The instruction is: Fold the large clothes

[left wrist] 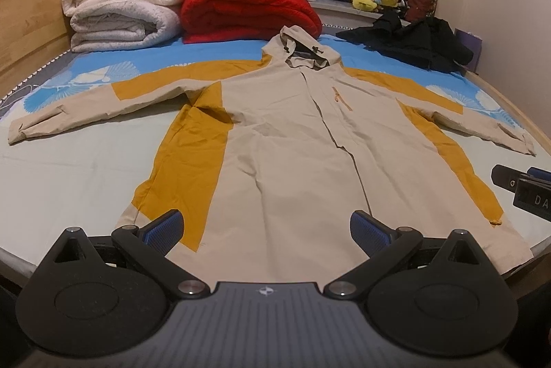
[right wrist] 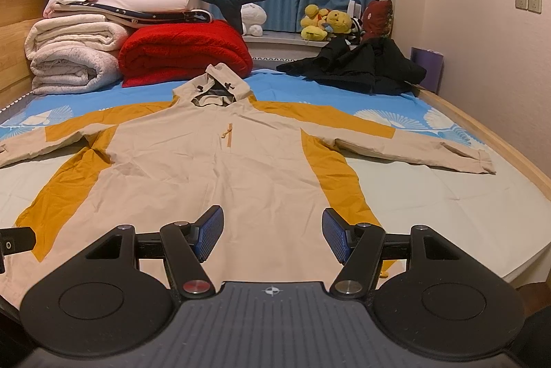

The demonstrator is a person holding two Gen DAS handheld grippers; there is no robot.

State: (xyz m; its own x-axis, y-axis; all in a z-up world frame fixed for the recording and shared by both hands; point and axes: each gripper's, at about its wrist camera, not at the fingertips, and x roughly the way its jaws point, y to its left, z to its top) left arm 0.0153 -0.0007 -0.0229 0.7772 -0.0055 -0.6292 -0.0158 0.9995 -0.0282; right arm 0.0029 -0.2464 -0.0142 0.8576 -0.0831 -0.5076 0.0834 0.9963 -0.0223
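Item: beige-and-mustard hooded jacket (left wrist: 286, 140), lying face-up and spread flat, sleeves outstretched for folding, hood pointing toward the red blanket (left wrist: 248, 13). Left gripper (left wrist: 265, 230) and right gripper (right wrist: 272, 235) are hovering over its hem, jaws wide apart, gripping nothing.

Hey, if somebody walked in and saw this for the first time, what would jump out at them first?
A beige and mustard hooded jacket lies spread flat, sleeves out, across the middle of the bed. Behind its hood sits a folded red blanket, bright beside a stack of white blankets. Both the left gripper and the right gripper hover open over the hem.
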